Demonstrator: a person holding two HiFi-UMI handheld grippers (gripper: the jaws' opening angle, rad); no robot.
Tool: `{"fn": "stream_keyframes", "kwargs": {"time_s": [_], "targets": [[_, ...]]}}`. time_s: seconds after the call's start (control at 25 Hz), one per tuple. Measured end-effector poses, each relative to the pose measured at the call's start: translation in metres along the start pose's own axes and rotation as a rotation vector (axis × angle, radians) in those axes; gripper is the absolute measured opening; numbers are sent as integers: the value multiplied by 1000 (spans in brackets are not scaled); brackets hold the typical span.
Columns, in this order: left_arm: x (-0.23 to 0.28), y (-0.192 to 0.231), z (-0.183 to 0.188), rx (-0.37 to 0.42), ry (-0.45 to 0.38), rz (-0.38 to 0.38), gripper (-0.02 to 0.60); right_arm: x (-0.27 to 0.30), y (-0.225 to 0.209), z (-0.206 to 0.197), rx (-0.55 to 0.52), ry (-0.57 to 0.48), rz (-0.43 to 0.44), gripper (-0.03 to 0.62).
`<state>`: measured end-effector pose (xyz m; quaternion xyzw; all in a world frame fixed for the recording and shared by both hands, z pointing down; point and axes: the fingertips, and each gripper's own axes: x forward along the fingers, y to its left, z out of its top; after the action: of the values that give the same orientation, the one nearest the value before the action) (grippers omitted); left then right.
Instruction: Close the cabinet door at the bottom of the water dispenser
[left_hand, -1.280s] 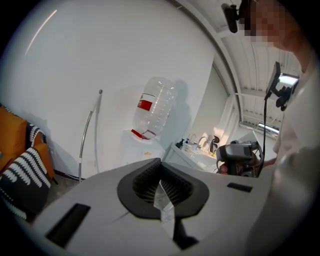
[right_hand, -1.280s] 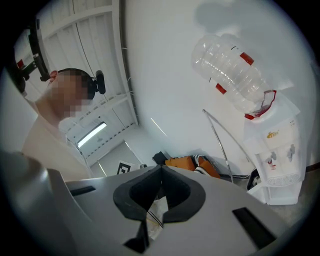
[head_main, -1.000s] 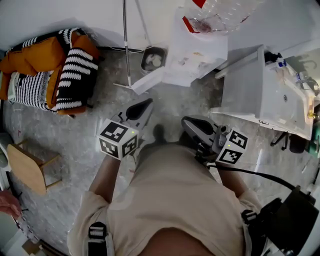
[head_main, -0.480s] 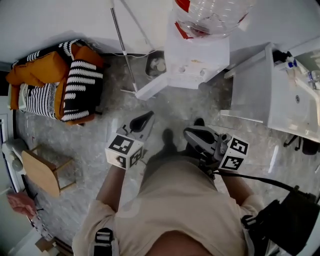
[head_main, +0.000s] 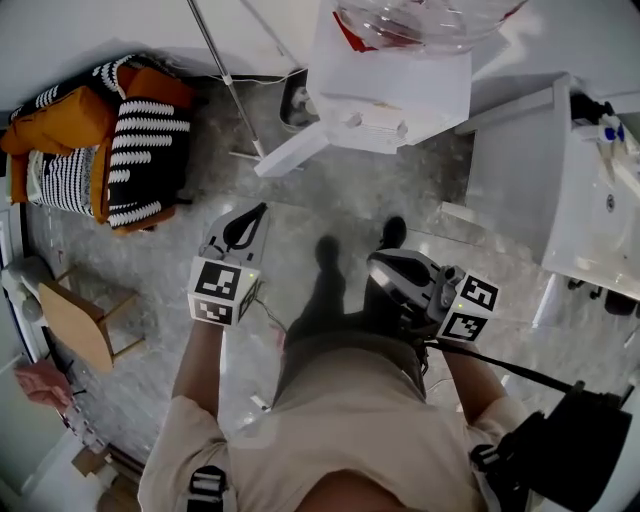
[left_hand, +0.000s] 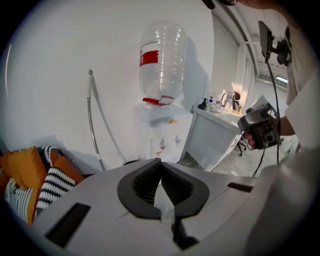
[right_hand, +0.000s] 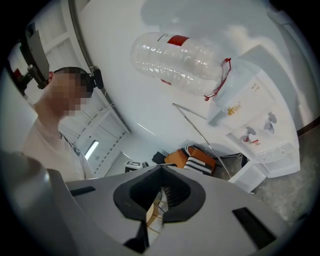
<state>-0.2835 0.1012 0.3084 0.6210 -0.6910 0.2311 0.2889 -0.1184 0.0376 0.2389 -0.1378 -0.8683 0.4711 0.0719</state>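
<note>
The white water dispenser (head_main: 390, 95) stands at the top of the head view with a clear bottle (head_main: 420, 15) on it. Its bottom cabinet door (head_main: 290, 150) hangs open, swung out to the left. My left gripper (head_main: 243, 222) is shut and empty, pointing at the floor short of the door and apart from it. My right gripper (head_main: 378, 262) is shut too, holding nothing, level beside my right leg. The left gripper view shows the dispenser (left_hand: 161, 135) ahead beyond the closed jaws of the left gripper (left_hand: 160, 162). In the right gripper view, tilted, the right gripper (right_hand: 161, 169) sits below the dispenser (right_hand: 260, 125) and open door (right_hand: 252, 177).
An orange and striped cushion pile (head_main: 100, 140) lies at the left, a small wooden stool (head_main: 75, 325) below it. A thin metal pole (head_main: 225, 80) leans by the wall. A white sink cabinet (head_main: 560, 180) stands right of the dispenser. My feet stand on the grey floor (head_main: 340, 200).
Both grippers have sunk lower and the left one has tipped further down and drifted left. The dispenser now sits nearer and more central at the top of the head view.
</note>
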Motion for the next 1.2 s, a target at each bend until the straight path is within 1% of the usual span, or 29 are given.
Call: {"fn": "stream_keyframes", "kwargs": {"time_s": [0.12, 0.24, 0.4, 0.56, 0.68, 0.84, 1.08, 1.12, 1.16, 1.2], "targets": [[18, 11, -18, 11, 5, 18, -9, 0, -18, -9, 24, 11, 1, 14], [42, 29, -33, 28, -1, 50, -8, 4, -38, -22, 55, 24, 25, 14], [77, 47, -63, 93, 20, 54, -9, 15, -57, -48, 76, 72, 41, 14], [121, 54, -106, 157, 95, 35, -9, 15, -82, -76, 130, 111, 37, 14], [150, 64, -141, 174, 163, 21, -9, 17, -102, -87, 159, 128, 26, 14], [191, 85, -185, 182, 250, 27, -8, 18, -119, -94, 146, 150, -11, 14], [245, 130, -219, 203, 326, 68, -7, 22, -135, -113, 160, 208, -28, 14], [253, 135, -224, 201, 335, 73, -3, 21, -141, -117, 164, 215, -41, 14], [262, 137, -229, 192, 344, 71, 25, 20, -147, -120, 166, 222, -56, 14], [270, 139, -234, 178, 355, 63, 79, 19, -152, -124, 165, 227, -69, 14]]}}
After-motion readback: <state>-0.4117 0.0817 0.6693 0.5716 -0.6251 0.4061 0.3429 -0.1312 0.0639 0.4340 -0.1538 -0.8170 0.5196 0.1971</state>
